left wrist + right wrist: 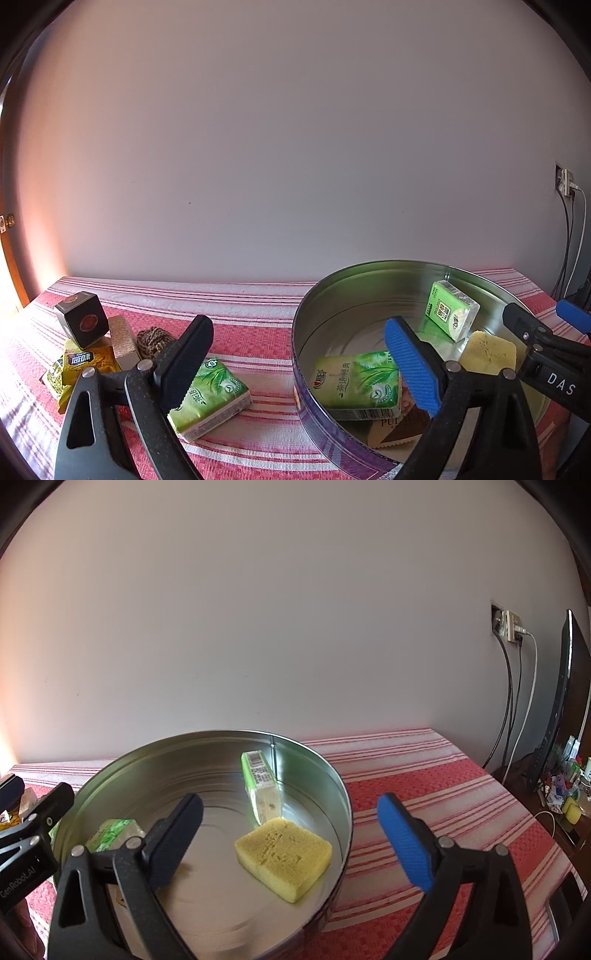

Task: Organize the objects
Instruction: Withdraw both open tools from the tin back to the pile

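A round metal tin point(332, 295) point(332, 775) stands on a red striped cloth. Inside it lie a yellow sponge point(284, 853) point(487, 352), a small green tissue pack point(260, 786) point(450, 310) leaning on the wall, and a larger green tea-leaf tissue pack point(358, 384) point(114, 834). A second tea-leaf pack point(210, 398) lies on the cloth left of the tin. My left gripper point(297, 360) is open and straddles the tin's left rim, holding nothing. My right gripper point(291, 840) is open above the sponge, its pads well apart from it.
At the cloth's far left sit a black cube box point(83, 319), a gold box point(123, 341), yellow snack packets point(85, 363) and a ball of twine point(153, 339). A printed card point(399, 424) lies under the tissue pack in the tin. A monitor point(569, 709) and wall-socket cables point(511, 701) are on the right.
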